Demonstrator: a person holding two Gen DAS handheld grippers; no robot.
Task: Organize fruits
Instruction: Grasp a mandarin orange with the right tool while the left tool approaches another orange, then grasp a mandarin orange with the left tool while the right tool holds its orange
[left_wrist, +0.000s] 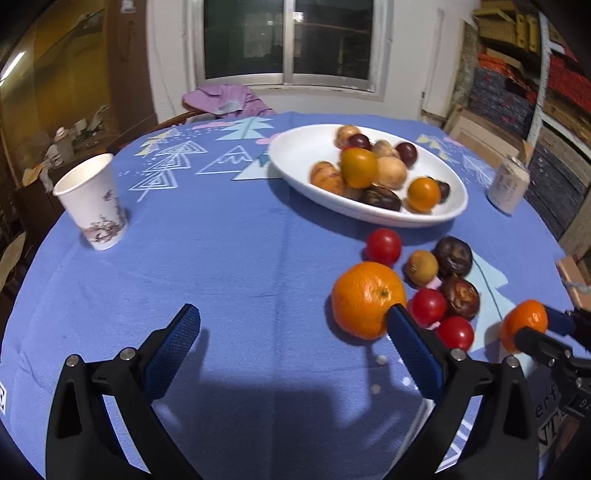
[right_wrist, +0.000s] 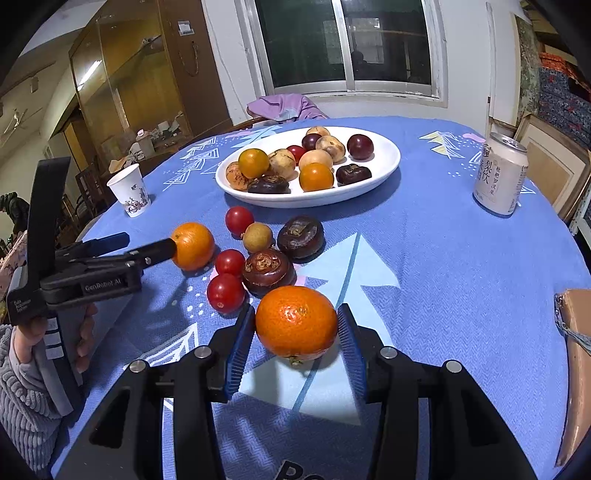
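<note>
A: Nearest, the right gripper (right_wrist: 296, 332) has its blue ribbed pads clamped on a dimpled orange tangerine (right_wrist: 296, 322), lifted off the blue patterned tablecloth (right_wrist: 443, 295).

B: The left gripper (left_wrist: 293, 325) gapes wide, empty, beside a second tangerine (left_wrist: 368, 300); only the right view shows the gloved hand (right_wrist: 33, 332).

A: Three glossy red tomatoes (right_wrist: 225, 293) sit close by; farther back, the white oval ceramic dish (right_wrist: 384, 162) holds the piled fruit.

Oranges (right_wrist: 296, 322) (right_wrist: 192, 245), tomatoes (right_wrist: 225, 292) loose; white plate (right_wrist: 384, 162) heaped.
</note>
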